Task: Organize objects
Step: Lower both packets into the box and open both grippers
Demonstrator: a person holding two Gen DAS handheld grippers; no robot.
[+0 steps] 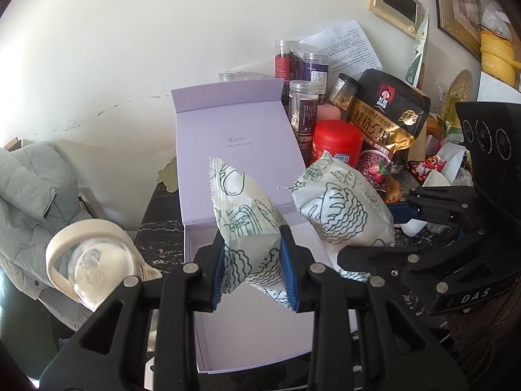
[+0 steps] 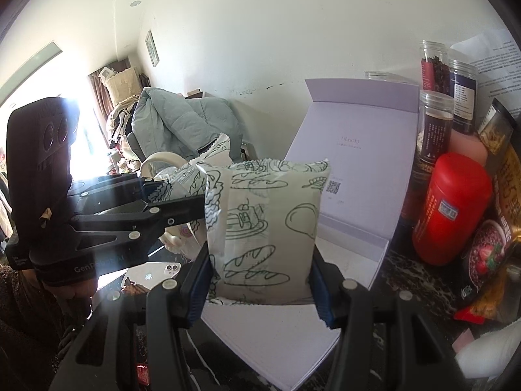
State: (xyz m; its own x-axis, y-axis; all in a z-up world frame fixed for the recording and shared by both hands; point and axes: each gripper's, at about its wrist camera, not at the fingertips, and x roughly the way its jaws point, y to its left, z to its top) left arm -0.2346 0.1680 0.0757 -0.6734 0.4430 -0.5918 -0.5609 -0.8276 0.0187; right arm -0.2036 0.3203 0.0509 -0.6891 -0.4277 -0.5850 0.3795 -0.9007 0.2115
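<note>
A dark marble-patterned worktop [image 1: 156,224] stands against a white wall, with a grey-green padded jacket [image 1: 29,195] heaped beside it. On the worktop lies an open lilac gift box [image 1: 228,123], its lid tipped back against the wall and its white tray [image 1: 254,335] below both tools. Right of the box crowd a black and gold cereal bag [image 1: 387,120], a red canister [image 1: 337,140] and several clear jars [image 1: 304,104] of dried goods, with a printed sheet [image 1: 345,45] leaning behind them. The left hand-held gripper [image 1: 252,273] is clenched on a pale green snack packet [image 1: 242,218] printed with bread drawings, holding it tilted above the tray. The right hand-held gripper [image 2: 260,280] grasps a second matching packet [image 2: 270,224] by its two side edges, upright over the box, just beside the first. A clear glass teapot [image 1: 94,270] with a cream handle sits at the left of the box, and a white phone [image 2: 159,272] lies face down near it.
</note>
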